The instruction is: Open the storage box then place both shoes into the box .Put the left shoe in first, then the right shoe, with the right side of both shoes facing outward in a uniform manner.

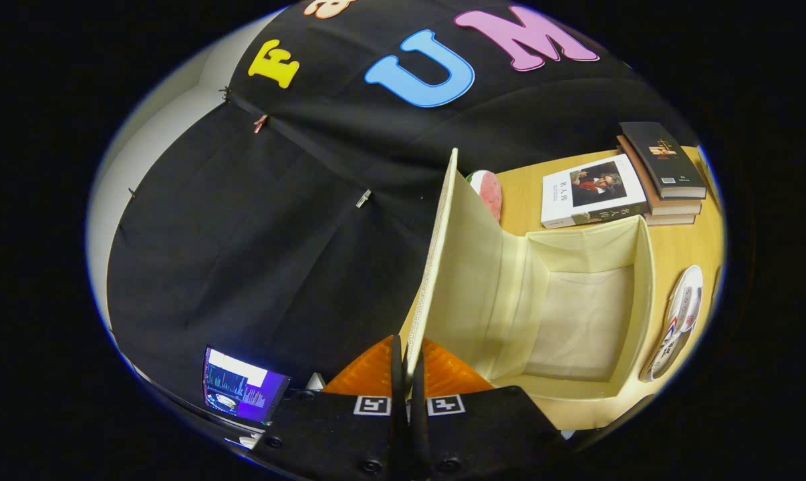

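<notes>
Cream fabric lid (436, 267) pinched edge-on in the clenched gripper (408, 374), raised clear of the open storage box (643, 300) beyond; shoe (677, 321) lies lengthwise just beside its far wall.

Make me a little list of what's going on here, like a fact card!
gripper: shut on the lid edge
lid: lifted, standing up
storage box: open, nothing visible inside
shoe: on the table beside the box, not packed yet
books: stacked beyond the box
table: wooden
</notes>
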### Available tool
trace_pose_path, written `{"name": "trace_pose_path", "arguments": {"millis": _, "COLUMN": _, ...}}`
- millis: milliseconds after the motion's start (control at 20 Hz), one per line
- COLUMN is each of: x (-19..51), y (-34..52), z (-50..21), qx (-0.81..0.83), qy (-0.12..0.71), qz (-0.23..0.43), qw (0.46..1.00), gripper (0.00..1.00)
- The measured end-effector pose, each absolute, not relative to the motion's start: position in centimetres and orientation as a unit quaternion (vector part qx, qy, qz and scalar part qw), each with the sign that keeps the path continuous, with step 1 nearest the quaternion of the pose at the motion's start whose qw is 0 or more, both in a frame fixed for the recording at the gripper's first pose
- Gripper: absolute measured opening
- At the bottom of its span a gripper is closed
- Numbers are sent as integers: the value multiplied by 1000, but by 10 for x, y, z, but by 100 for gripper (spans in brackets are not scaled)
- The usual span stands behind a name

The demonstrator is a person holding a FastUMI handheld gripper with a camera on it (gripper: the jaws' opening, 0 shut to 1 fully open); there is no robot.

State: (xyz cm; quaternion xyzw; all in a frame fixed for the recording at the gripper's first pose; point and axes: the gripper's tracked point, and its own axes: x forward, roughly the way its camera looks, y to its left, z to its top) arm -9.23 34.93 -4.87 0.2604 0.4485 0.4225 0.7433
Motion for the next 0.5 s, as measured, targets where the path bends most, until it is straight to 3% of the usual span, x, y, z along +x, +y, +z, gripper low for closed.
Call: {"name": "trace_pose_path", "arguments": {"millis": 500, "x": -108, "y": 443, "z": -76, "qx": 211, "qy": 456, "qz": 435, "qw": 747, "gripper": 7}}
